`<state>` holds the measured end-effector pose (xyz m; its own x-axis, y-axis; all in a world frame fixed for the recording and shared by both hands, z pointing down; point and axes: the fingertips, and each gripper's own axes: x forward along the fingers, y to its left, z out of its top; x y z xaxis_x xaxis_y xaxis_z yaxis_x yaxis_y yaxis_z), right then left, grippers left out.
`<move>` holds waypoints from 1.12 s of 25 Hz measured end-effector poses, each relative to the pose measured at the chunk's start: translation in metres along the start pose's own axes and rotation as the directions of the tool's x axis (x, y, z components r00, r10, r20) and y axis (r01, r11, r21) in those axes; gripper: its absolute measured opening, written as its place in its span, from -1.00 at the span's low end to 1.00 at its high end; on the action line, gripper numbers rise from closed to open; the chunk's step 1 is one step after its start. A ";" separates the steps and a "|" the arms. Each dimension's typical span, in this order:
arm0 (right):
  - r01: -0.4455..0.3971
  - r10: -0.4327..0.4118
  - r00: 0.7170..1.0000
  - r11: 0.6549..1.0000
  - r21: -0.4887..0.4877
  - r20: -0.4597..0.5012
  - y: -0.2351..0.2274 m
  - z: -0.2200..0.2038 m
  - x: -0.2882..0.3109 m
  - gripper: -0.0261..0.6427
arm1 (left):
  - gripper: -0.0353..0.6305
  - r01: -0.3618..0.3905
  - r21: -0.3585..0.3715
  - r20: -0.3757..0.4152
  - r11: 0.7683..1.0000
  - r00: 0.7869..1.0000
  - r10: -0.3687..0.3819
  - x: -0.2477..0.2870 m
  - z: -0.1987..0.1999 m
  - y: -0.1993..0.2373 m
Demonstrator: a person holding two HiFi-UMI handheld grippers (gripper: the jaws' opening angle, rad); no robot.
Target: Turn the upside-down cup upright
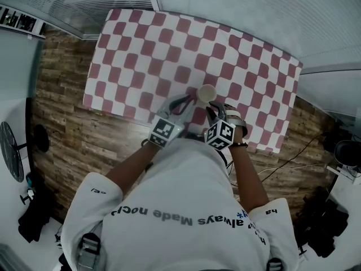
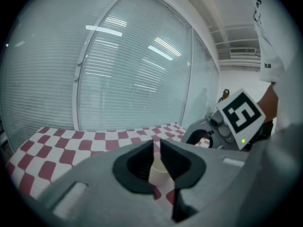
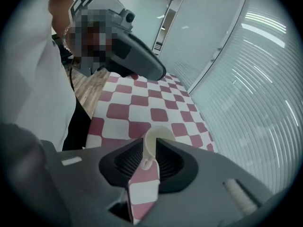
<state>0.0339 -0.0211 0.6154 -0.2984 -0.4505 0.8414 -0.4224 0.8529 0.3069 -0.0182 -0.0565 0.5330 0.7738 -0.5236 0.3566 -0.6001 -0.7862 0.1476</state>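
A cream paper cup [image 1: 207, 93] stands mouth up on the red-and-white checkered table [image 1: 169, 44], near its front edge. My right gripper [image 1: 213, 107] comes down on it from the near side. In the right gripper view the cup's rim and wall [image 3: 160, 137] fill the narrow gap between the jaws of the right gripper [image 3: 149, 148], pads against the wall. My left gripper [image 1: 187, 99] sits just left of the cup, apart from it, jaws shut on nothing. The left gripper [image 2: 156, 145] sees the cup [image 2: 158, 168] beyond its tips and the right gripper's marker cube [image 2: 241, 117].
The cloth-covered table ends just ahead of the person's body, with wooden floor [image 1: 62, 123] around it. A fan [image 1: 10, 151] and dark bags stand at the left, cables and black gear [image 1: 316, 224] at the right. Window blinds [image 2: 132, 70] run behind the table.
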 end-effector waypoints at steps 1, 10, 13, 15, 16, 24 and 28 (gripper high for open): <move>-0.018 0.017 1.000 1.000 -0.013 -0.019 0.002 -0.003 0.005 -0.67 | -0.76 -0.001 -0.002 -0.004 1.000 1.000 0.001 0.000 -0.002 0.001; -0.098 0.086 0.988 0.991 -0.088 -0.126 0.010 -0.014 0.040 -0.63 | -0.76 -0.015 -0.023 -0.030 1.000 0.999 0.015 0.000 -0.015 0.006; -0.120 0.102 0.983 0.986 -0.112 -0.154 0.014 -0.017 0.049 -0.62 | -0.76 -0.020 -0.031 -0.037 0.999 0.999 0.019 -0.001 -0.018 0.007; -0.128 0.105 0.979 0.984 -0.126 -0.172 0.016 -0.021 0.056 -0.61 | -0.76 -0.020 -0.037 -0.042 0.999 0.999 0.018 -0.001 -0.020 0.007; -0.128 0.104 0.979 0.983 -0.131 -0.177 0.016 -0.023 0.059 -0.61 | -0.76 -0.020 -0.042 -0.044 0.999 0.999 0.018 -0.002 -0.021 0.007; -0.161 0.119 0.969 0.970 -0.185 -0.216 0.015 -0.021 0.070 -0.69 | -0.76 -0.029 -0.065 -0.055 0.997 0.998 0.025 -0.005 -0.028 0.007; -0.173 0.129 0.967 0.965 -0.195 -0.219 0.017 -0.021 0.071 -0.76 | -0.76 -0.028 -0.068 -0.056 0.997 0.998 0.025 -0.006 -0.028 0.005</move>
<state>0.0238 -0.0327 0.6900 -0.1560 -0.2683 0.9506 -0.1893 0.9527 0.2378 -0.0320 -0.0482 0.5577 0.7461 -0.5236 0.4113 -0.6343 -0.7467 0.2002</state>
